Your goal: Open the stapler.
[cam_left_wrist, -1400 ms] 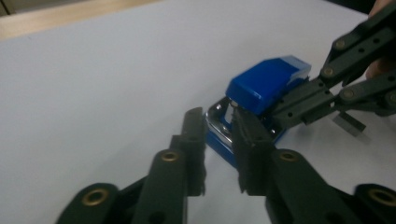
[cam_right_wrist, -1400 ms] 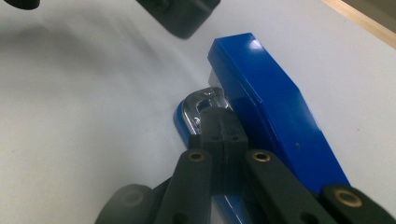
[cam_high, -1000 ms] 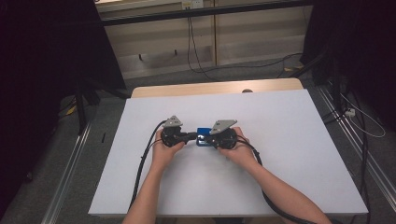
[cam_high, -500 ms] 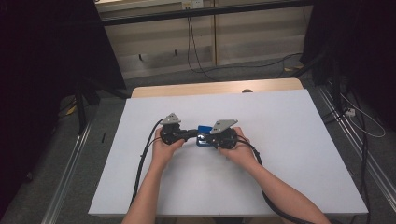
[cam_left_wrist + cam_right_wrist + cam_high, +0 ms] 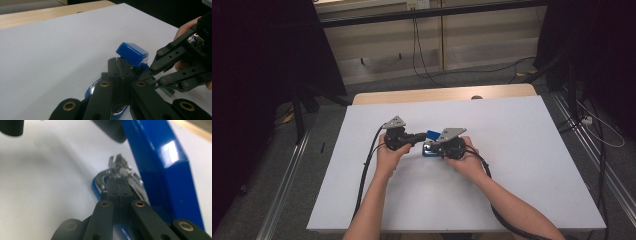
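Note:
A blue stapler (image 5: 428,149) lies near the middle of the white table top (image 5: 512,150), hinged open. Its blue lid (image 5: 432,134) (image 5: 132,53) (image 5: 160,162) tilts up away from the base. My left gripper (image 5: 419,136) (image 5: 120,66) is shut, its tips pinching the lower edge of the raised lid. My right gripper (image 5: 431,148) (image 5: 117,185) is shut on the stapler's lower part, where the metal staple rail (image 5: 121,168) sticks out past its tips. The blue base (image 5: 96,185) rests on the table. A hand holds each gripper.
White table top extends on all sides of the stapler, with a wooden strip (image 5: 437,94) along its far edge. Black cables (image 5: 367,170) trail from both grippers toward the near edge. Cabinets and floor cables lie beyond the table.
The left gripper has shifted slightly toward the far side, and the blue lid stands a little higher than before. The right hand has stayed still.

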Demonstrator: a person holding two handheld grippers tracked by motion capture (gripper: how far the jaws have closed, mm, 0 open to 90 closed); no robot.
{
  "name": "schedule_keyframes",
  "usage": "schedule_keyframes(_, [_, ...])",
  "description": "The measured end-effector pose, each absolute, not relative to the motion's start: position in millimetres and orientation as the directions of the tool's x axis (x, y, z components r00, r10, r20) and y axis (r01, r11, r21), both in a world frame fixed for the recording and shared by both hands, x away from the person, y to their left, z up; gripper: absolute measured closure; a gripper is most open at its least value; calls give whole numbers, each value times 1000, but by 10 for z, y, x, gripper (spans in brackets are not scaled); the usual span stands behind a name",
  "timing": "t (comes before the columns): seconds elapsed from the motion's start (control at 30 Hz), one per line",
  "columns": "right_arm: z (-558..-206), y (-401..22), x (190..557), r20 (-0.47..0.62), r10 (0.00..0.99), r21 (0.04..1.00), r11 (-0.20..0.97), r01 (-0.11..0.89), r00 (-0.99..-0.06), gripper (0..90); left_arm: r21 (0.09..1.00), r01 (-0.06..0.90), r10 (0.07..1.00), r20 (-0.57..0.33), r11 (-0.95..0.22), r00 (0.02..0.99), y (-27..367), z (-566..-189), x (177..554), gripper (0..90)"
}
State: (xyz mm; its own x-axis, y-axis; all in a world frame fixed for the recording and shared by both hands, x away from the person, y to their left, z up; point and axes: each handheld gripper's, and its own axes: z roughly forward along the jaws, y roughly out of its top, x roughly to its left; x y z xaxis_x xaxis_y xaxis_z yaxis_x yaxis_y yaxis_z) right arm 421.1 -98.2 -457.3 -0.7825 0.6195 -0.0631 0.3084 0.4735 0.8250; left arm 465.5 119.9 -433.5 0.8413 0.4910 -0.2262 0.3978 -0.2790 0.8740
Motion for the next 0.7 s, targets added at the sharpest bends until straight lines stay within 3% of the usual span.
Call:
schedule_keyframes(0.23, [-4492, -933, 4185, -52, 668, 865, 402, 301, -742, 900, 875, 395, 492, -223, -280, 841, 1197, -4338, 4660, 900])
schedule_keyframes(0.7, [-4546, -840, 4152, -106, 715, 866, 408, 289, -691, 900, 870, 401, 501, -221, -286, 837, 1202, -4392, 4680, 900])
